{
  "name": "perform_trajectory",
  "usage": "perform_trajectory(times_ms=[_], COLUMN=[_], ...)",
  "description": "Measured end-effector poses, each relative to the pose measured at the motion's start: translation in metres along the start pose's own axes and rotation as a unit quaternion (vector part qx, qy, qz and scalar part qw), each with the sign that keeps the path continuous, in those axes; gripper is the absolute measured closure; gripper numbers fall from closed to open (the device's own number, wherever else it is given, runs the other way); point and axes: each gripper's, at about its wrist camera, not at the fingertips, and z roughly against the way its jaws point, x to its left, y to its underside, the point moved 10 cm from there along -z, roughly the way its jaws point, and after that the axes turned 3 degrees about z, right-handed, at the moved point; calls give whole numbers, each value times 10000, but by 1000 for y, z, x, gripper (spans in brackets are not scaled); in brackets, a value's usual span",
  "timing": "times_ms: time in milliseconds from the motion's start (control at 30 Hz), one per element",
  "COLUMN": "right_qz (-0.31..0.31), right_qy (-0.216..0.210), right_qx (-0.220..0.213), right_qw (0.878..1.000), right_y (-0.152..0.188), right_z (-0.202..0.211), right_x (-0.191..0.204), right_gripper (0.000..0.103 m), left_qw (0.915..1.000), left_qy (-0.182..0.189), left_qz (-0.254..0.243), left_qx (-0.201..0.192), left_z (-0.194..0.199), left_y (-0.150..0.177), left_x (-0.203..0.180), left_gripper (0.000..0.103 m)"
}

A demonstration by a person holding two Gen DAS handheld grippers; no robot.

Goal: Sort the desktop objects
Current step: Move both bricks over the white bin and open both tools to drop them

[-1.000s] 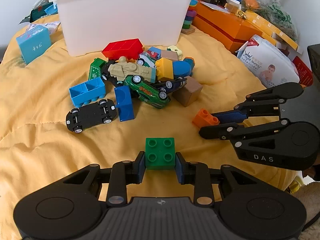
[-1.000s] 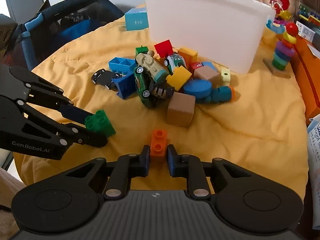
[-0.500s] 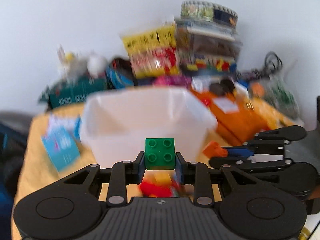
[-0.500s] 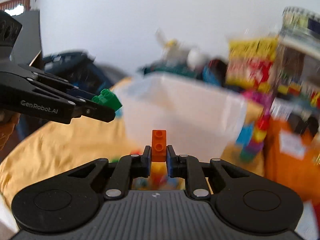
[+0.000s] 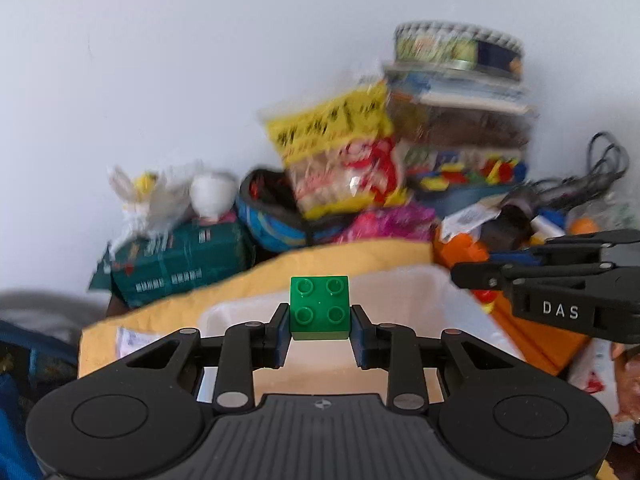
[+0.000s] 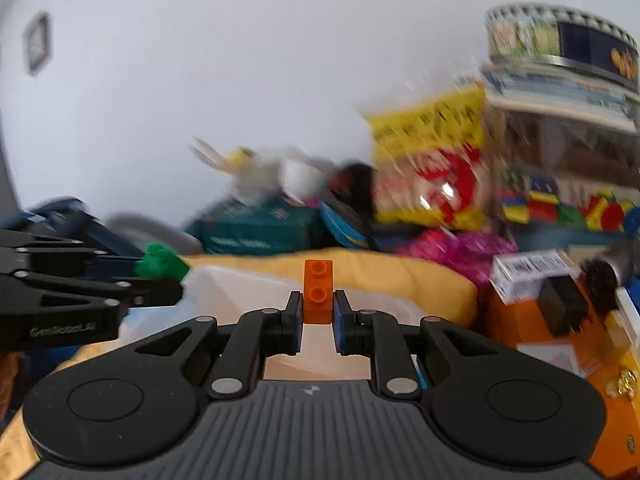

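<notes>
Both grippers have lifted off the toy pile and now hang over the white bin [image 5: 404, 280], the left gripper [image 5: 320, 322] clamping a green brick [image 5: 319, 306], the right gripper [image 6: 318, 312] an orange brick [image 6: 318, 294]. "DAS" and "GenRobot.AI" mark their sides; a yellow blanket [image 6: 400, 276] and blurred clutter meet a white wall [image 5: 200, 60].

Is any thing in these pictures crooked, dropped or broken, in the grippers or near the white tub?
Nothing stands out. The left gripper holds the square green four-stud brick straight, and the right gripper holds the narrow orange two-stud brick upright, both over the white plastic tub. The background is too blurred to judge.
</notes>
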Motion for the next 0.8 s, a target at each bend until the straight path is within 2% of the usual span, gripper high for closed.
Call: perform_trajectory(times_ms=[133,200,267,400,500,567,600,667,800], right_qz=[-227,-204,-152,-172,-157,-63,-21,81,64], right_qy=[87,44,60,45,10,-135,-190,-345,-642], right_qx=[536,692,693,581,392,178,81,-56,16], right_qw=[9983,9974,9975,9982,9991,9997,9998,9994,9979], right_y=[26,37,42,38,30,25,24,27,53], right_z=[-29,-30,-29,-18,-4,12,20,37,59], right_x=[-9,-8,-8,-8,-7,-1,2,10,22], right_gripper=[85,82,70,68,54,37,33,22,18], left_qw=[9982,9968,9965,9970,9969,9974,9980,9992,9990], left_qy=[-80,-24,41,31,130,195,186,159,195], left_qz=[128,311,398,457,608,599,526,325,258], left_qx=[586,732,737,621,472,340,298,186,312], left_z=[-37,-42,-41,-27,-4,16,27,48,71], left_y=[30,41,45,43,39,41,45,58,100], left_x=[6,8,8,10,9,5,2,-6,-19], left_gripper=[69,68,65,55,48,38,33,32,32])
